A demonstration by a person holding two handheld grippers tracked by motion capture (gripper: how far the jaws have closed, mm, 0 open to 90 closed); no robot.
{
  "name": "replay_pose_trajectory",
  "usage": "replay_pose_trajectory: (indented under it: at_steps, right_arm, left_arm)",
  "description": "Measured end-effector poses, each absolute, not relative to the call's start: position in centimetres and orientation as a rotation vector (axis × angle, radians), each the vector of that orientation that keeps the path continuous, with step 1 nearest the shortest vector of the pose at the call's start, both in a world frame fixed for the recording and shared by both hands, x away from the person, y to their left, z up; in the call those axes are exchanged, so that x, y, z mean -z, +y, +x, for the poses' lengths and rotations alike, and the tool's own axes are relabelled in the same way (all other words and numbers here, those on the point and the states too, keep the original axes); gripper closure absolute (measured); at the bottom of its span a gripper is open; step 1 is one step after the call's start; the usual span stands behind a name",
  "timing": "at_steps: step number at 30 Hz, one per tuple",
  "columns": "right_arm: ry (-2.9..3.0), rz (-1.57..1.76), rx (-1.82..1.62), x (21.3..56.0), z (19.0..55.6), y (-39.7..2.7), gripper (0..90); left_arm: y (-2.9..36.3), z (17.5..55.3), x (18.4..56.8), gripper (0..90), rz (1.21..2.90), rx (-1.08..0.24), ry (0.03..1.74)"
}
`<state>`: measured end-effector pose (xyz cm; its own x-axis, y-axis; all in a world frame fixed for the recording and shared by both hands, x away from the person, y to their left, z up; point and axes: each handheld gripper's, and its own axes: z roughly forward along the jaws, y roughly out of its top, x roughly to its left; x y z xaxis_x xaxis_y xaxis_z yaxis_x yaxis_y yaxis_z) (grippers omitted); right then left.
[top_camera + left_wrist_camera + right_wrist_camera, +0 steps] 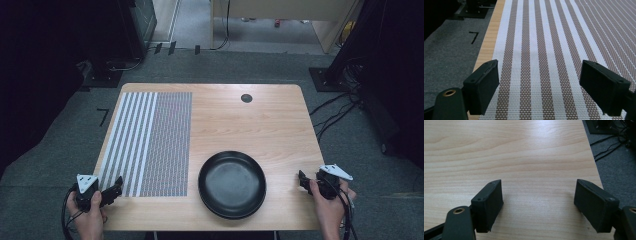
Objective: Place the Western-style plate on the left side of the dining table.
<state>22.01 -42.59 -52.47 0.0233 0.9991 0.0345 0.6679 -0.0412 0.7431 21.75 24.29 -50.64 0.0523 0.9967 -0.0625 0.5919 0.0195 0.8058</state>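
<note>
A striped woven placemat lies on the left half of the wooden table. To its right, near the front edge, sits a black round pan with nothing in it. My left gripper hovers at the mat's front left corner, held by a hand; in the left gripper view its jaws stand wide apart over the placemat, my left gripper being open. My right gripper rests at the table's front right, right of the pan. My right gripper is open over bare wood.
A small dark round grommet is set in the table's far side. Cables trail on the grey carpet to the right, and dark stands and equipment line the back left. The table's right edge runs close to my right gripper.
</note>
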Motion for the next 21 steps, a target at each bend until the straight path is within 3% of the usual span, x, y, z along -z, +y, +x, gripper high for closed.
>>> replay_pose_trajectory:
  at_steps: [14, 17, 21]
  right_arm:
    - [1.714, 1.754, -0.792, 52.5, 22.0, -42.5, 20.2]
    - [1.721, 1.760, -0.785, 52.5, 22.2, -42.5, 14.5]
    - [1.715, 1.765, -0.782, 52.5, 22.2, -42.4, 14.5]
  left_arm:
    - [23.7, 21.6, 50.1, 15.0, 1.626, -0.738, 1.583]
    - [23.3, 21.6, 49.8, 15.0, 1.624, -0.731, 1.560]
    - [23.0, 21.6, 49.5, 15.0, 1.617, -0.731, 1.547]
